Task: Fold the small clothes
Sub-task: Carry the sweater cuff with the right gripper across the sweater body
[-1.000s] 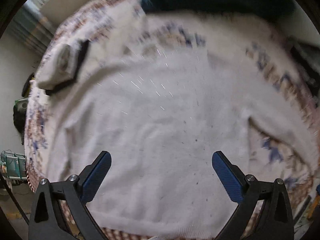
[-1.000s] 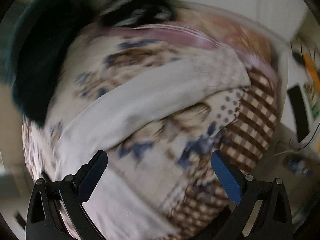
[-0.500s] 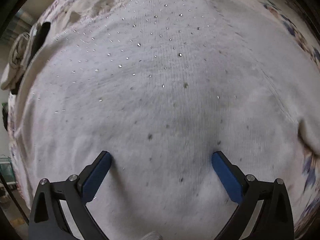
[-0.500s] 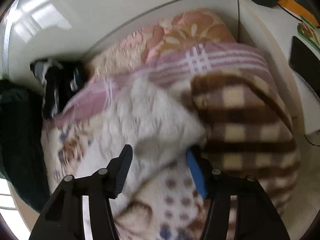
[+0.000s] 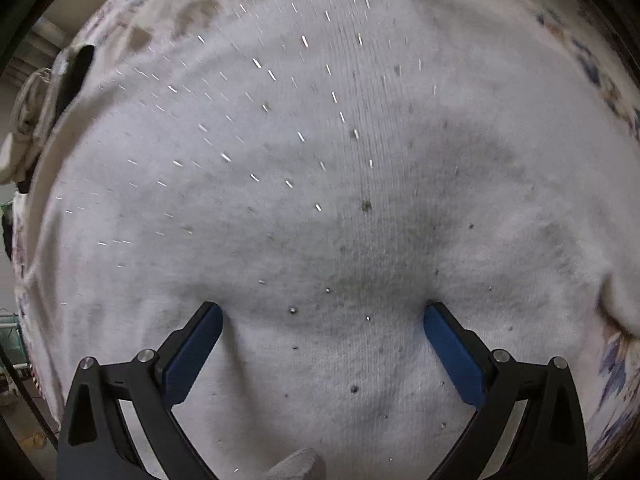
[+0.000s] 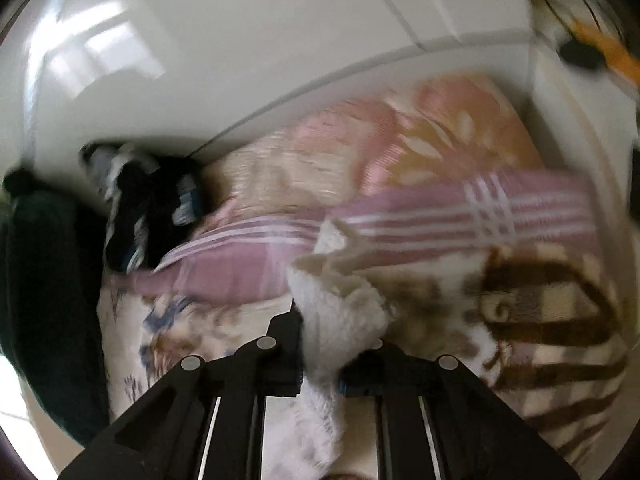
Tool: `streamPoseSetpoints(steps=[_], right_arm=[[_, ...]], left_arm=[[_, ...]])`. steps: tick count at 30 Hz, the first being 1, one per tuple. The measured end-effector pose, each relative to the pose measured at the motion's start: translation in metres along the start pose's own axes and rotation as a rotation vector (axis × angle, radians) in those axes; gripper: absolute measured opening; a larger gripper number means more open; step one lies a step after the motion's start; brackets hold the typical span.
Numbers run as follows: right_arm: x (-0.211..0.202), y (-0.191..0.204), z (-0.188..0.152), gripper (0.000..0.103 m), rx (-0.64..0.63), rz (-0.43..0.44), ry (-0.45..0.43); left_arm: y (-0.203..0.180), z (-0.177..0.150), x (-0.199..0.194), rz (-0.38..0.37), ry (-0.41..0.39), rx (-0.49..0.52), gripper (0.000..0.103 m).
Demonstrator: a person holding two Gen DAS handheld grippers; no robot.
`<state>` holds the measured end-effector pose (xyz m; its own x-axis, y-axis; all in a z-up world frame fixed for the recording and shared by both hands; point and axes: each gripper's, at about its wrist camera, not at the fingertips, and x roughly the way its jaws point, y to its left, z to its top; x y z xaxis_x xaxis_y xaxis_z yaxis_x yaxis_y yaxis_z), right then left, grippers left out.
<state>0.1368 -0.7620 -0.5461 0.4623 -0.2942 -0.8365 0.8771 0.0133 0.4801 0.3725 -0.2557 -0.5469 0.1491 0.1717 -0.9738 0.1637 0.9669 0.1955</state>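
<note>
A white knit sweater [image 5: 340, 200] with small shiny studs lies spread on the bed and fills the left wrist view. My left gripper [image 5: 322, 316] is open, and both blue fingertips press down into the sweater's body. In the right wrist view my right gripper [image 6: 324, 344] is shut on the end of the sweater's white fluffy sleeve [image 6: 340, 304], which bunches up between the jaws above the blanket.
A patterned blanket [image 6: 540, 320] in brown checks, pink stripes and blue flowers covers the bed. A dark striped garment [image 6: 144, 208] and a dark green garment [image 6: 44, 288] lie at the far left by the white wall. A folded beige item [image 5: 28, 128] lies at the bed's left edge.
My left gripper came down onto the sweater and now presses into it. My right gripper closed on the sleeve end and has lifted it.
</note>
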Motion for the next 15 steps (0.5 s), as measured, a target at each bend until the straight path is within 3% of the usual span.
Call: streamPoseSetpoints(steps=[4, 8, 14, 15], right_arm=[[-0.040, 0.061, -0.018, 0.009, -0.172, 0.058, -0.009], [-0.076, 0.135, -0.061, 0.009, -0.347, 0.164, 0.027], [-0.113, 0.240, -0.175, 0.009, -0.547, 0.322, 0.160], [-0.117, 0.257, -0.203, 0.009, -0.588, 0.347, 0.189]], left_arm=[[0.020, -0.012, -0.038, -0.013, -0.057, -0.056, 0.103], [0.046, -0.022, -0.059, -0.032, -0.076, -0.088, 0.103], [0.111, -0.036, -0.070, 0.051, -0.098, -0.157, 0.103], [0.124, -0.011, -0.059, 0.065, -0.095, -0.173, 0.103]])
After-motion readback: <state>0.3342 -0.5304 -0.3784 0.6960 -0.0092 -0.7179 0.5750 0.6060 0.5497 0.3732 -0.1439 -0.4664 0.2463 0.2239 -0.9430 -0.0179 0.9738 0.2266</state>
